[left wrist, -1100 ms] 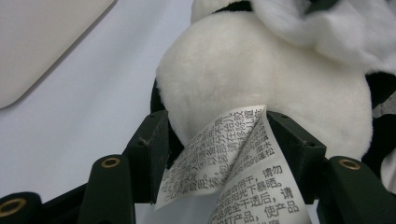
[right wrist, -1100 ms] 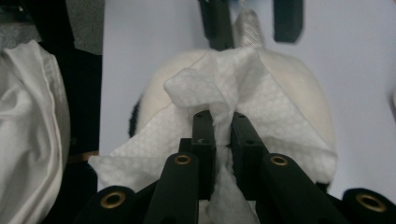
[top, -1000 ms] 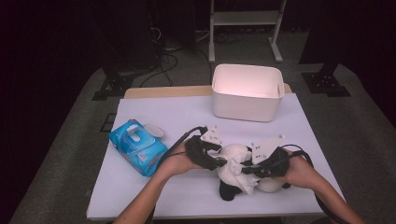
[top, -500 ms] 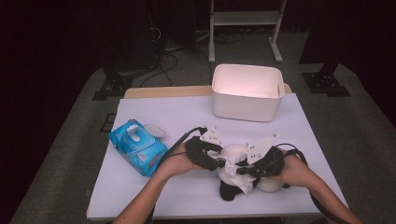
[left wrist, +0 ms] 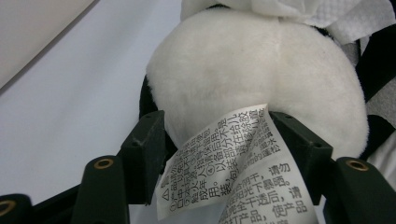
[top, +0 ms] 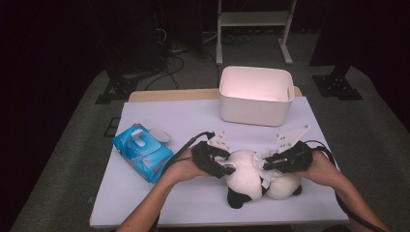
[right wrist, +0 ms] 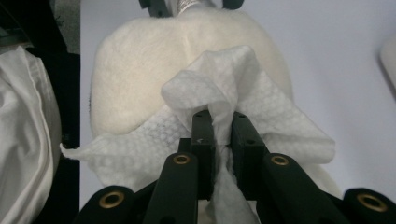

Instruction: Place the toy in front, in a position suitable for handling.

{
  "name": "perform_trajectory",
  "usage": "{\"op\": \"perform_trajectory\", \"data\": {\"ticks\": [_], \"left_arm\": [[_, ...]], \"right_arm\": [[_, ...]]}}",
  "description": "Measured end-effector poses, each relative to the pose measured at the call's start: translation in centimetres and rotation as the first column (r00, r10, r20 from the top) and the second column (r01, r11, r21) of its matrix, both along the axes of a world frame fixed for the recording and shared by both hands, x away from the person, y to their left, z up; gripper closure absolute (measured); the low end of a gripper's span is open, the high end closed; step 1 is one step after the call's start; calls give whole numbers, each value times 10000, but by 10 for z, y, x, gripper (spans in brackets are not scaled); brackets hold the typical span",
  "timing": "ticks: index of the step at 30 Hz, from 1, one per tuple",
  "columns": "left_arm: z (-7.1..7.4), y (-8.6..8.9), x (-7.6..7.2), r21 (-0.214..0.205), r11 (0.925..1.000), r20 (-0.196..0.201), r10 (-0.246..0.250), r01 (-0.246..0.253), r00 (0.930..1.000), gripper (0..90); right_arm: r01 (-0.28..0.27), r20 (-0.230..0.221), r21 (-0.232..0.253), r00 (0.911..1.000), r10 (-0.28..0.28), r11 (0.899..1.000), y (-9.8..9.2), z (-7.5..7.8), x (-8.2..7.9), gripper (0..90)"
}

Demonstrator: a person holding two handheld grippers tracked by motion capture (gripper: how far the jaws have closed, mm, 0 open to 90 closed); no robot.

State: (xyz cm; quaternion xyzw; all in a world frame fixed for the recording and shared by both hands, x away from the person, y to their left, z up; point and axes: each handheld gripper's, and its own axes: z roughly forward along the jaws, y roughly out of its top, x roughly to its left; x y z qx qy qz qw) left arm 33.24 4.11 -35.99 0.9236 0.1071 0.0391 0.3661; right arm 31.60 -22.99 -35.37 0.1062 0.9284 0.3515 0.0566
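Observation:
A black-and-white plush panda (top: 244, 176) lies near the table's front edge between both hands. My left gripper (top: 227, 169) holds it from the left. In the left gripper view the white plush body (left wrist: 252, 70) and its printed care label (left wrist: 233, 163) sit between the jaws of that gripper (left wrist: 217, 126), which touch the plush on both sides after just opening slightly. My right gripper (top: 266, 164) comes from the right, shut on a crumpled white wipe (right wrist: 224, 79) that rests against the panda's white fur (right wrist: 140, 70). The same wipe (left wrist: 327, 14) shows beyond the plush.
A white plastic bin (top: 256, 108) stands at the back centre of the pale table (top: 193, 121). A blue pack of wipes (top: 142, 152) lies at the left. Cables trail from both grippers. White fabric (right wrist: 23, 126) hangs at the left of the right gripper view.
My right gripper has shifted a little toward the far side over the panda, carrying the wipe. The left hand has stayed where it was.

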Motion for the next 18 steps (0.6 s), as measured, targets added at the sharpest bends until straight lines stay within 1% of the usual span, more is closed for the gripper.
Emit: {"op": "perform_trajectory", "data": {"ticks": [2,6,8,11,12,15,18], "left_arm": [[4,1,-1,37,10000,-9,-60,60,10000,363],[16,1,-6,-247,9992,-48,-305,304,9995,363],[22,-3,-8,-234,9989,83,-407,409,9991,363],[26,-10,-9,-71,9986,122,-519,520,9986,345],[26,-12,-9,-22,9985,126,-550,550,9984,334],[25,-17,-9,88,9979,-104,-642,643,9979,319],[17,-20,-10,216,9968,-378,-757,765,9964,345]], "right_arm": [[-103,61,-71,9999,104,9999,4,0,-4,810],[-306,-9,-37,9995,306,9995,9,-1,-11,812],[-447,74,-114,9990,447,9989,14,-2,-16,814],[-697,205,-241,9973,702,9973,20,-2,-25,815],[-777,239,-282,9966,783,9966,23,-2,-28,815],[-977,517,-498,9936,1002,9940,25,-2,-35,815],[-1044,517,-485,9929,1069,9934,23,-1,-36,815]]}}
